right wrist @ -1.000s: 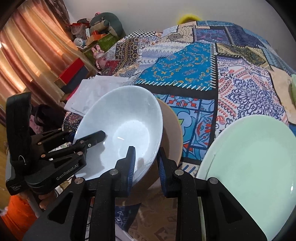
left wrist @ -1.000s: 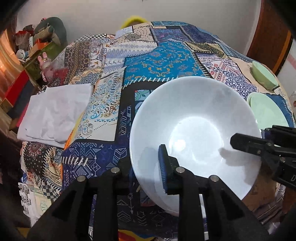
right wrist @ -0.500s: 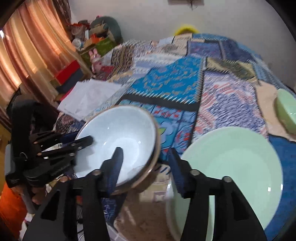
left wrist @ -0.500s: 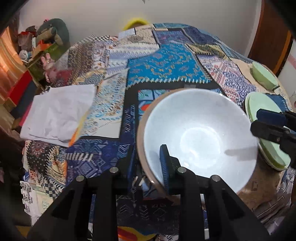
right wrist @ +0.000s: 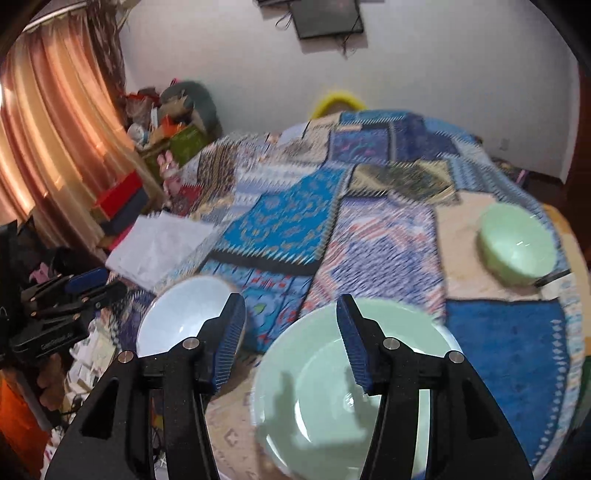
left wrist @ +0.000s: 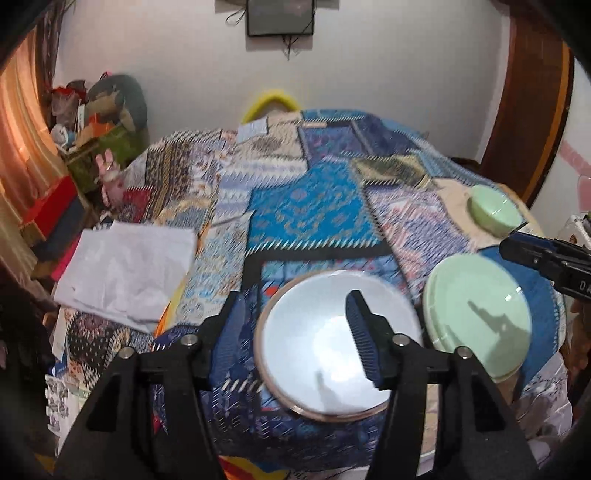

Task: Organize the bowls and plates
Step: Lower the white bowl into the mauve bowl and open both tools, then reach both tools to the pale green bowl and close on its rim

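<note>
Two grippers hang above the patchwork-covered surface (left wrist: 306,206), both with nothing between their pads. The left gripper (left wrist: 295,332) stands with its jaws apart, having just been opening, over the white bowl (left wrist: 332,343), which sits nested in a brown-rimmed dish (left wrist: 266,354) near the front edge of the surface; no pad touches the bowl. The right gripper (right wrist: 291,336) has likewise just been opening and its jaws stand apart over the near edge of the pale green plate (right wrist: 332,398), free of it, with the white bowl (right wrist: 177,314) to its left. In the left wrist view the green plate (left wrist: 476,321) lies just beside the white bowl on its right, their rims close together, and the right gripper's dark body (left wrist: 546,258) reaches in above the plate from the right edge. A small green bowl (right wrist: 517,247) sits well apart toward the far right of the surface, with a dark thin object touching its near side that is too blurred to name. A white crumpled cloth (left wrist: 125,269) lies at the left edge of the surface. Beyond that edge stand red boxes (right wrist: 122,199), a heap of toys and bags (right wrist: 173,122) and an orange curtain (right wrist: 55,147). A dark framed panel (left wrist: 280,16) hangs on the white wall, and a yellow rounded object (left wrist: 269,103) peeks up behind the far edge. Both views are blurred.
</note>
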Demonstrator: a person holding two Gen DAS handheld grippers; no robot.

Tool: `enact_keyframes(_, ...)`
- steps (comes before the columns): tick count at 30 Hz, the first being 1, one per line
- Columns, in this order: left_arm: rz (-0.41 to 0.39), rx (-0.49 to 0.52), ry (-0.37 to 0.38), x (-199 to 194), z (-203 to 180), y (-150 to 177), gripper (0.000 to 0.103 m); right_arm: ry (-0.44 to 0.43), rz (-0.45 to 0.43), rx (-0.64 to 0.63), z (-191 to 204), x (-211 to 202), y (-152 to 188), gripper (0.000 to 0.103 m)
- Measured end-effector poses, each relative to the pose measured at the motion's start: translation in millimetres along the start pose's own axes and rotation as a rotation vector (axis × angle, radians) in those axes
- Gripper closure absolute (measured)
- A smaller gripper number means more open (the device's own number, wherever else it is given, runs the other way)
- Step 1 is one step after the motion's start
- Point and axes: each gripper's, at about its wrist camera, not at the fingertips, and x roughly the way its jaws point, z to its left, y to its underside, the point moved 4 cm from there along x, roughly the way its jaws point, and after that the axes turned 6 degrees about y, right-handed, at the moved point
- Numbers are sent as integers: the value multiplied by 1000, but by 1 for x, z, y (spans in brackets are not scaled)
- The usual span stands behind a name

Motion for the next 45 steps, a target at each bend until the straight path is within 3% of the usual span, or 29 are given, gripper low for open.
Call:
enact_keyframes(7, -71, 12, 66, -9, -45, -36, 27, 104, -89, 5, -48, -41, -19, 44)
enact_keyframes(10, -96, 30, 83, -8, -67, -50, 24, 141, -106, 19, -69, -51, -24, 41)
enact_keyframes(12, -99, 44, 96, -4, -83, -59, 24, 172, -118, 32, -88, -58, -28, 34)
enact_keyframes(18, -73, 70, 146, 15, -126, -82, 24, 241, -128, 70, -134, -67, -34, 32)
enact_keyframes(28, 0, 128, 206, 79, -192, -114, 24, 340, -49, 170, -219, -25, -35, 32)
enact_keyframes(39, 147, 140, 224, 171, -225, -121, 24, 346, 62, 248, -276, 35, -28, 32)
enact_keyframes(40, 158, 143, 220, 178, -227, -121, 24, 347, 71, 255, -279, 40, -27, 33)
enact_keyframes(42, 170, 151, 211, 189, -229, -120, 24, 335, 95, 270, -285, 49, -24, 48)
enact_keyframes(45, 190, 165, 203, 204, -233, -119, 24, 326, 119, 278, -292, 62, -22, 62)
